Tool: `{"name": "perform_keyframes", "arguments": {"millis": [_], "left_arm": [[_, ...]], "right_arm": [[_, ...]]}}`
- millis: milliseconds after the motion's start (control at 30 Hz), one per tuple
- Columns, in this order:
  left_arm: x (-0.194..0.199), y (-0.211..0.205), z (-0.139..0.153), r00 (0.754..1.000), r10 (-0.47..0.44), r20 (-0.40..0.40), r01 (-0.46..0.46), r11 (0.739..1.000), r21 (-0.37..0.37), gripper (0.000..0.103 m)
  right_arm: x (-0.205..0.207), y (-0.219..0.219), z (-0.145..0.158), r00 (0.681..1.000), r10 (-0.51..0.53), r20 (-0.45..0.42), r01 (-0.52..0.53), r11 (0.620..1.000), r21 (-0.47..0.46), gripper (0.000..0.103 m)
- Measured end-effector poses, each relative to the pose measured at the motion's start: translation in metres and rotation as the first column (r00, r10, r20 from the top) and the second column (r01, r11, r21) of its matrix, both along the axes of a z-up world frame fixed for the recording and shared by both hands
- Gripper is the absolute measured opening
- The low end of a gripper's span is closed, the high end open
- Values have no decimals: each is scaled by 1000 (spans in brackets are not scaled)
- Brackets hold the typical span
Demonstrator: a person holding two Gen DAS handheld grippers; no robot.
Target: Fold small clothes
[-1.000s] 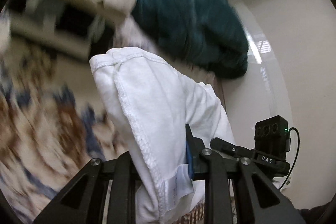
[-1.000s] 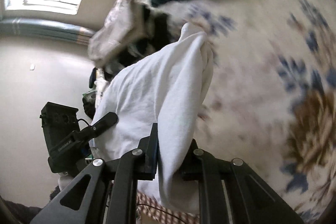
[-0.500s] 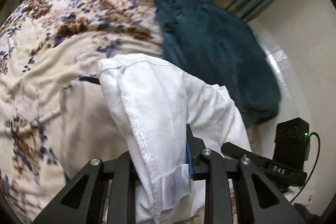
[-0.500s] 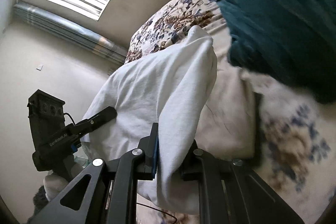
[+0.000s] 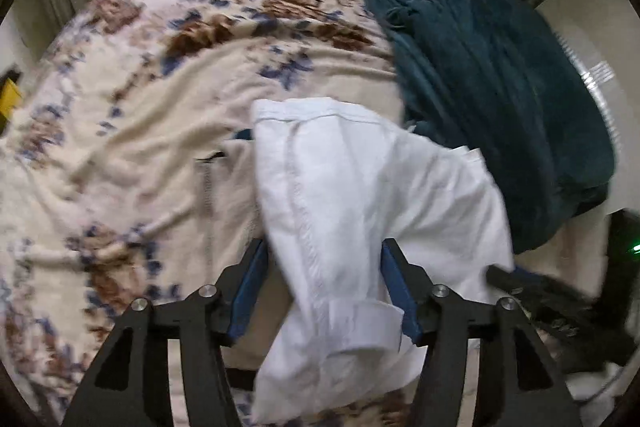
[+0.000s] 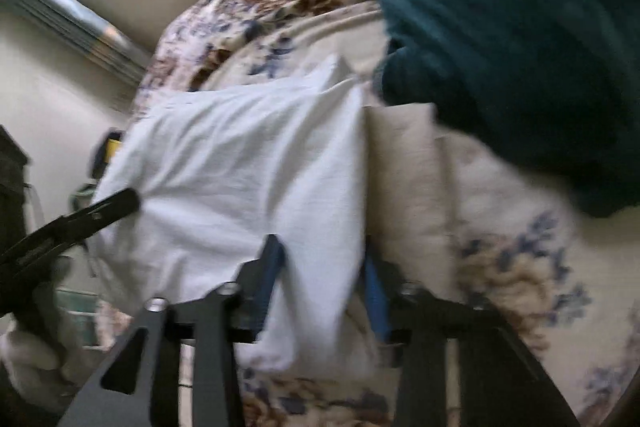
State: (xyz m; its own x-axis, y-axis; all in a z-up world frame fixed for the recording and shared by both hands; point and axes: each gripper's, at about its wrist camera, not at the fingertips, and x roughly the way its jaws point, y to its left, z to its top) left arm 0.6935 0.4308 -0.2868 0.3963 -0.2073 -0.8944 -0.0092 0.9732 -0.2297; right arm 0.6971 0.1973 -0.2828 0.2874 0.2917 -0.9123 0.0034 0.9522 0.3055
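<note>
The white garment (image 5: 360, 195) hangs bunched between my two grippers over the bed (image 5: 120, 147). My left gripper (image 5: 324, 291) and right gripper (image 6: 320, 279) are both opening, the cloth between their blue pads and slipping free. I judge the folding mostly done, with the setting down left. The cloth is thin, soft cotton with a stitched hem; the floral blanket looks fleecy, and a teal blanket (image 5: 500, 99) lies heaped beside.

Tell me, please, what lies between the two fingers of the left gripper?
A fold of the white garment lies between the opening jaws of the left gripper, shown in the left wrist view.
</note>
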Motion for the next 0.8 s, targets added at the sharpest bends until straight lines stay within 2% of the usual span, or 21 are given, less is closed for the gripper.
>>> {"name": "perform_keyframes", "arguments": {"millis": [33,67,100,167,267,400,500,533,667,800], "left_arm": [[-2,1,1,1000,9,-2,-9,999,33,71],[-3,1,2,1000,16,-3,-15,997,70,81],[-6,1,3,1000,14,-2,-13,995,99,83],[-14,4,8,1000,24,7,-25,990,137,83],[-33,2,20,999,43,33,-48,983,176,83],[-65,-11,40,994,48,94,-67,976,208,83],[-94,-23,57,986,82,145,-122,947,296,83],[-105,-26,63,983,90,160,-135,944,301,83],[-142,-29,90,977,110,183,-152,960,235,83],[-178,-39,128,968,107,228,-156,965,209,83]], "right_arm": [[-3,0,6,1000,-3,6,4,1000,-31,48],[-7,0,12,1000,-4,11,5,998,-59,56],[-11,1,17,1000,-2,13,3,997,-79,62],[-21,5,31,1000,10,30,-6,992,-128,86],[-37,5,51,998,2,57,9,980,-200,101],[-68,10,80,994,-14,106,42,960,-275,102],[-92,11,104,988,-25,150,72,947,-313,102],[-100,10,112,987,-29,161,79,945,-316,102],[-139,2,150,978,-35,203,101,941,-323,102],[-182,-5,198,962,-28,270,122,933,-337,102]]}}
